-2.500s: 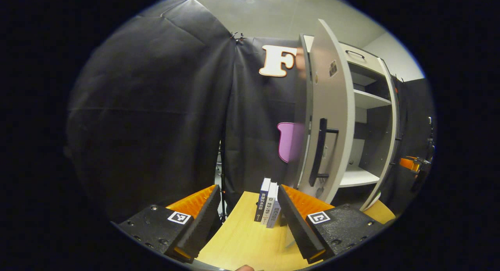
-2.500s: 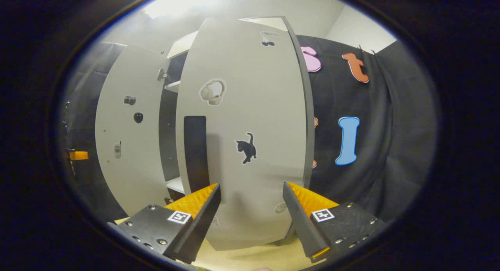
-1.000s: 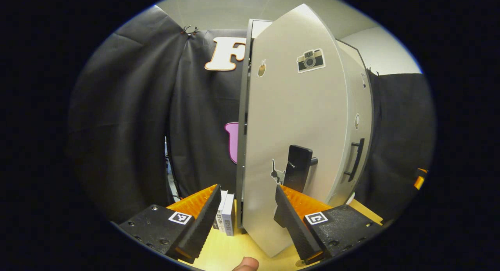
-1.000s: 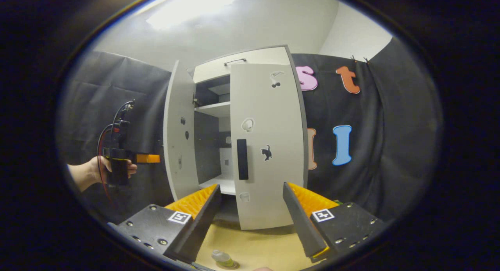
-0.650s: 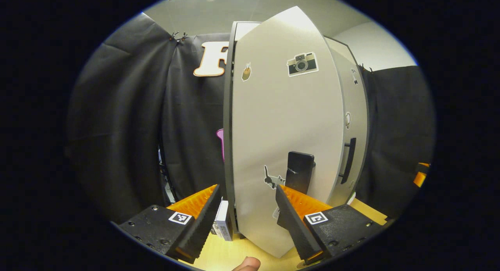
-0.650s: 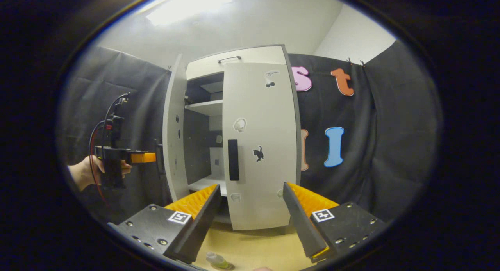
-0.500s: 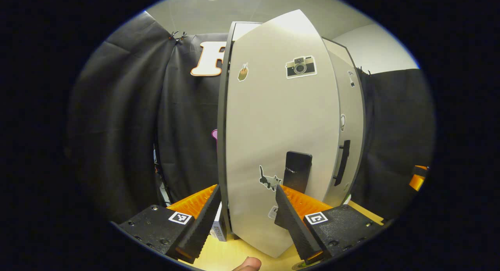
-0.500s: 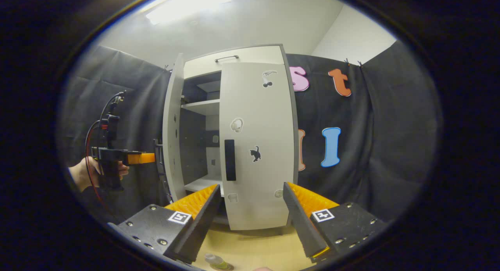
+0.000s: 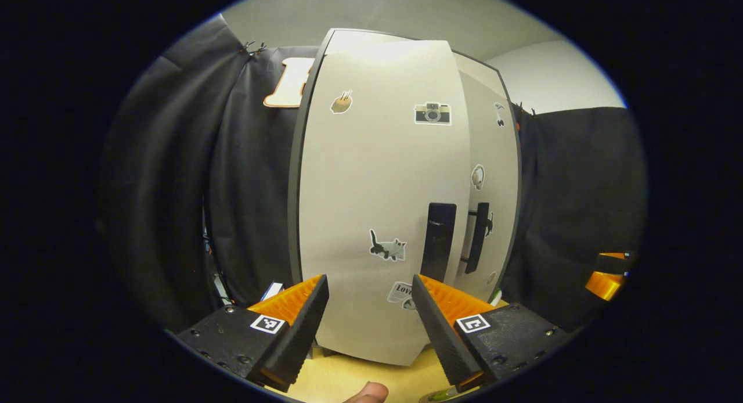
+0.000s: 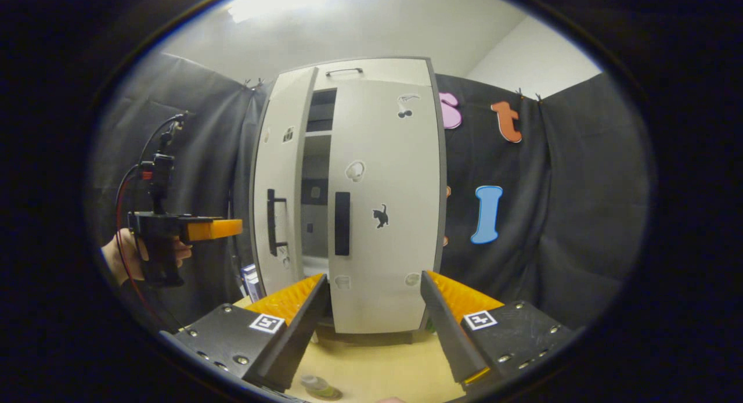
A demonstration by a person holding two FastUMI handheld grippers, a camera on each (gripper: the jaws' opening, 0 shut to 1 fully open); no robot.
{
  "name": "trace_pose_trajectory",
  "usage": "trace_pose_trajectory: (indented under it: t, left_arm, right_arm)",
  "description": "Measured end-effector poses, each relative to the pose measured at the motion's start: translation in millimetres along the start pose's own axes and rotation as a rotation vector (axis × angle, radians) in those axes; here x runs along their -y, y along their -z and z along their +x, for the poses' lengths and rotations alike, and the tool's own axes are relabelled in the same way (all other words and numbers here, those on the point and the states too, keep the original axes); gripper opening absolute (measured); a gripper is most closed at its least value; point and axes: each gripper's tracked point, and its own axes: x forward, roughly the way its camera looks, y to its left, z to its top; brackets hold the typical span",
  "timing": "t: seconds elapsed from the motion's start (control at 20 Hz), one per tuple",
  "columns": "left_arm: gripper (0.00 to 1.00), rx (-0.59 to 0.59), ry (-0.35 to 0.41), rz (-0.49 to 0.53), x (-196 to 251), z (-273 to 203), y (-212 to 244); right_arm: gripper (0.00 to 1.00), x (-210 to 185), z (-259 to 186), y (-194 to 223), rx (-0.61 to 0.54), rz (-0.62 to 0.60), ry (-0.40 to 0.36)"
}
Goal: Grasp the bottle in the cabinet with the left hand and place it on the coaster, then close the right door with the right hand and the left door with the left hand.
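While the left gripper (image 9: 367, 327) hangs with its jaws spread and nothing between them, its fingers frame the lower face of the left door (image 9: 377, 205), which now stands nearly flat across the cabinet. 2.5 s ago that door stood wide open with its edge toward the camera and the shelves bare beside it; 0.5 s ago it was still angled; now its handle (image 9: 438, 241) sits just beside the right door's handle (image 9: 477, 237). From the right gripper view a dark gap (image 10: 315, 182) still shows between the 2 doors, so I judge the left door not quite shut and a last push is still needed.

The right gripper (image 10: 371, 327) is also spread and empty, held back from the cabinet and facing the right door (image 10: 386, 205), which lies flush and looks closed. Farther off in that view, a hand (image 10: 125, 253) holds the left gripper near the left door, but I cannot tell whether it touches it.

The bottle (image 10: 316, 385) stands on the table (image 10: 377, 374) at the bottom edge of the right gripper view, on a round dark disc that I take for the coaster (image 10: 325, 395). So 2 steps look done, and the 3rd is almost finished.
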Motion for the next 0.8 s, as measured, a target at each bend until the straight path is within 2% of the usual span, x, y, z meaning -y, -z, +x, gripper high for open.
trace_pose_trajectory:
  t: [0.3, 0.35, 0.6, 0.8]
  left_arm:
    - [0.94, -0.008, -0.056, -0.005, -8, -20, 3]
    - [0.95, -0.009, -0.065, 0.000, -8, -22, 2]
    - [0.95, 0.037, -0.106, -0.003, -10, -37, -19]
    - [0.95, 0.039, -0.082, -0.025, -3, -45, -23]
  right_arm:
    - [0.94, -7, -7, -11, 0.013, 0.009, 0.001]
    - [0.96, -9, -8, -12, 0.013, 0.009, -0.001]
    - [0.94, -17, -8, -16, 0.019, 0.004, -0.007]
    - [0.96, -25, -10, -26, 0.037, 0.015, -0.021]
